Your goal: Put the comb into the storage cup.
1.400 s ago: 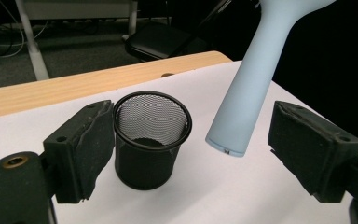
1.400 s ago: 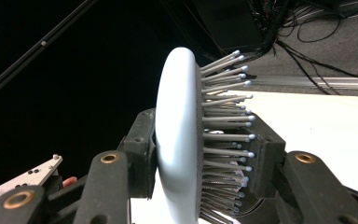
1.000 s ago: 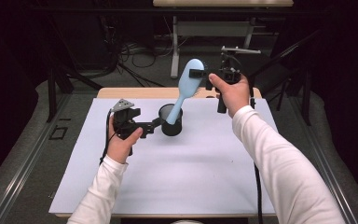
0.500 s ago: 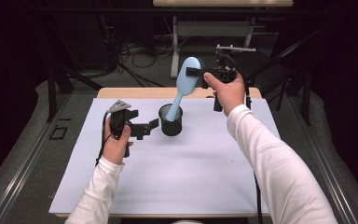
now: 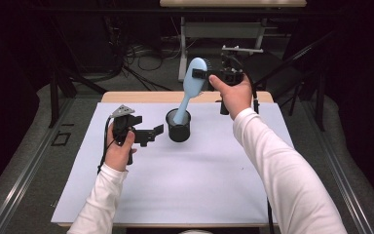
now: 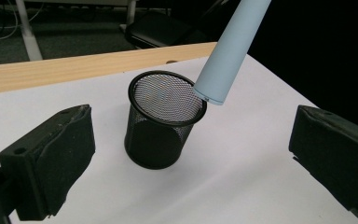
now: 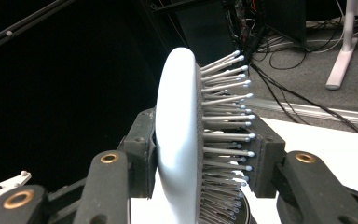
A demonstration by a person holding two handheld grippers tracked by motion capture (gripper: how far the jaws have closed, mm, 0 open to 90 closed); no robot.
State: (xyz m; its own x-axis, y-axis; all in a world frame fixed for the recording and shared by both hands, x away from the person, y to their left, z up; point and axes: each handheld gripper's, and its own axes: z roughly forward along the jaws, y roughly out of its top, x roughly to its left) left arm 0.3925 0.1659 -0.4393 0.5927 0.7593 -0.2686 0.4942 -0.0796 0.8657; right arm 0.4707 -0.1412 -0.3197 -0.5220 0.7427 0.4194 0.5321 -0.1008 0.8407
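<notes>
A light blue hairbrush (image 5: 193, 87) hangs tilted, its handle end just above the rim of a black mesh cup (image 5: 178, 125) on the white sheet. My right gripper (image 5: 200, 74) is shut on the brush head, one jaw on the smooth back (image 7: 177, 140) and one on the bristles. In the left gripper view the handle tip (image 6: 223, 60) hovers at the cup's (image 6: 161, 119) right rim. My left gripper (image 5: 157, 131) stands open to the left of the cup, apart from it, with nothing between its fingers (image 6: 51, 158).
A white sheet (image 5: 185, 195) covers the table, with a wooden edge (image 5: 126, 96) showing at the back. Behind the table are cables, a stand's legs and dark floor. A black post (image 5: 223, 107) stands on the sheet behind my right hand.
My right gripper has lifted the brush, so its handle has risen from inside the cup to the rim. My left gripper has drawn back left, away from the cup.
</notes>
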